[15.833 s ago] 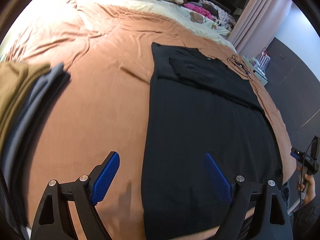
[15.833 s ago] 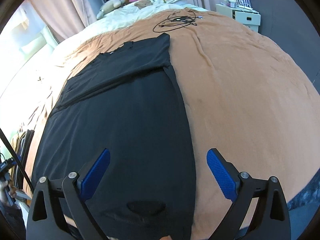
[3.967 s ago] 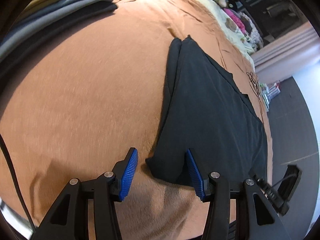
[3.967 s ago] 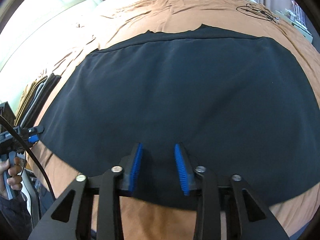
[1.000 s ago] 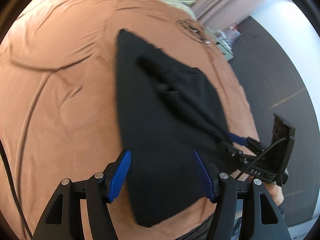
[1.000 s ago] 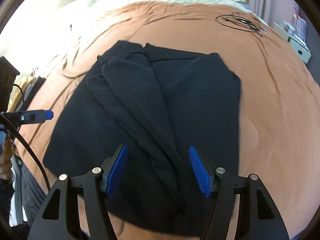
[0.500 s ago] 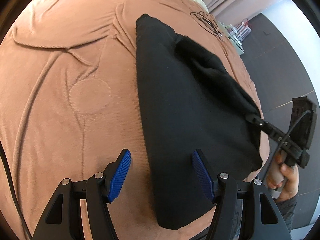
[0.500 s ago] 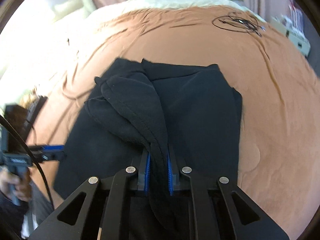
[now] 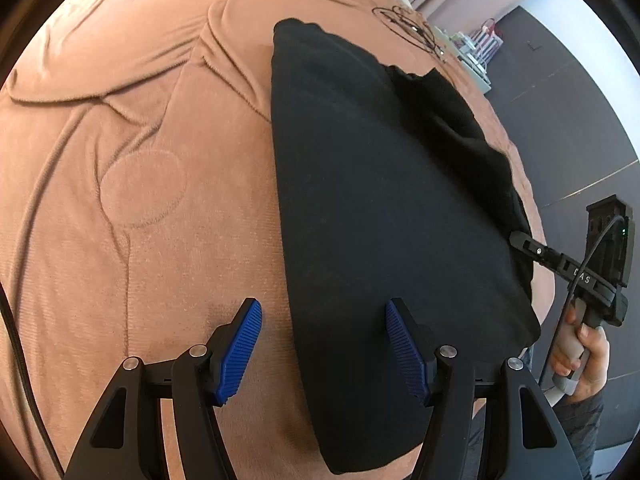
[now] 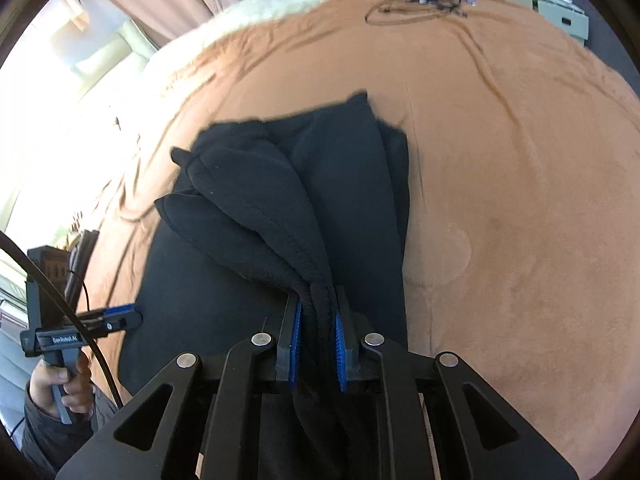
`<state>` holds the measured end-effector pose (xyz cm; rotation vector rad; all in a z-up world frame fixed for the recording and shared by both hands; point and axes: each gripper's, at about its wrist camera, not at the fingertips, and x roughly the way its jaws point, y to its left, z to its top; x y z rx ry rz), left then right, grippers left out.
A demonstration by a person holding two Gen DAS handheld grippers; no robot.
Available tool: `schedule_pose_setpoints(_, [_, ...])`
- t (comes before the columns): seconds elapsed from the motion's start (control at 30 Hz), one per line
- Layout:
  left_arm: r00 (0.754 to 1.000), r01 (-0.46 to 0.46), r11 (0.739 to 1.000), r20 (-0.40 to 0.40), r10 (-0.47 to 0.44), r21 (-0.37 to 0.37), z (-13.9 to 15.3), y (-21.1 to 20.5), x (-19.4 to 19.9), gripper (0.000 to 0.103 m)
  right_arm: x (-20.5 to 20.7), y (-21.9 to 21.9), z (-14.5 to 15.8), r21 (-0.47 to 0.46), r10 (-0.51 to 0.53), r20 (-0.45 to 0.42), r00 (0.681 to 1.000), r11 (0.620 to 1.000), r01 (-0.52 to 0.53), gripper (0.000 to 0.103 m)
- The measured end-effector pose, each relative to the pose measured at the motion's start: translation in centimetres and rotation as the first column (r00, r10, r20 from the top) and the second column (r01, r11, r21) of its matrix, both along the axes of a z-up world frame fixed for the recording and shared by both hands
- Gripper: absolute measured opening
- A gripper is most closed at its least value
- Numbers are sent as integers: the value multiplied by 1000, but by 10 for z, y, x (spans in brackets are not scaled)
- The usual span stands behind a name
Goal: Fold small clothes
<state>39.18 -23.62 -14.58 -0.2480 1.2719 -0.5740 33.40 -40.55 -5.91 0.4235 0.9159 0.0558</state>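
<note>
A black garment (image 9: 380, 200) lies folded on the brown bedspread (image 9: 140, 160). My left gripper (image 9: 322, 312) is open and hovers over the garment's near left edge; one pad is over the bedspread, the other over the cloth, and nothing is gripped. My right gripper (image 10: 318, 320) is shut on a bunched, hemmed fold of the black garment (image 10: 340, 184), and the cloth fans away from its pads. In the left wrist view the right gripper (image 9: 520, 238) bites the garment's right edge, held by a hand (image 9: 580, 344). The left gripper (image 10: 124, 314) shows at the left of the right wrist view.
A coiled black cable (image 10: 420, 4) lies on the far part of the bed. White storage boxes (image 10: 560, 16) stand beyond the bed's right side, over a dark floor. A stack of folded clothes (image 10: 80, 256) shows at the left edge. The near bed edge is just below both grippers.
The right gripper went from open over the garment to shut on a bunched fold, which it has pulled up and toward itself. The left gripper stays open and has sunk slightly toward the garment's edge.
</note>
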Motion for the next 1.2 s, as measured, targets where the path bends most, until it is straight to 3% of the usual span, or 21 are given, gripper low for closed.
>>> schedule_pose_setpoints(0.1, [1000, -7, 1000, -1, 7, -12, 0, 1, 5, 65, 3, 10, 6, -64, 31, -15, 999, 997, -32, 18])
schedule_pose_setpoints(0.13, [1000, -9, 1000, 0, 9, -14, 1, 1, 7, 65, 5, 14, 10, -91, 42, -17, 999, 995, -44, 29])
schedule_pose_setpoints(0.17, [1000, -12, 1000, -2, 12, -16, 0, 1, 10, 65, 9, 17, 14, -112, 52, -16, 999, 992, -54, 50])
schedule_pose_setpoints(0.23, [1000, -18, 1000, 0, 18, -13, 1, -1, 14, 65, 15, 24, 22, -161, 66, 1, 998, 985, -64, 65])
schedule_pose_setpoints(0.5, [1000, -26, 999, 6, 26, -21, 2, -4, 32, 65, 55, 70, 23, -366, 171, -52, 984, 913, -179, 65])
schedule_pose_setpoints(0.63, [999, -34, 999, 9, 34, -29, 2, -4, 43, 65, 72, 92, 19, -413, 226, -71, 972, 880, -234, 65])
schedule_pose_setpoints(0.8, [999, -51, 998, 5, 51, -31, 1, -2, 56, 65, 89, 102, 18, -429, 259, -76, 963, 863, -266, 65])
schedule_pose_setpoints(1.0, [998, -56, 998, 1, 56, -31, -2, -4, 71, 65, 83, 98, 27, -344, 341, -54, 939, 876, -338, 68])
schedule_pose_setpoints(1.07, [998, -57, 998, -1, 56, -35, -2, -3, 75, 65, 79, 105, 27, -369, 374, -60, 925, 853, -369, 80])
schedule_pose_setpoints(1.2, [998, -63, 997, 0, 63, -47, -3, -2, 82, 65, 85, 120, 16, -450, 403, -104, 909, 796, -405, 80])
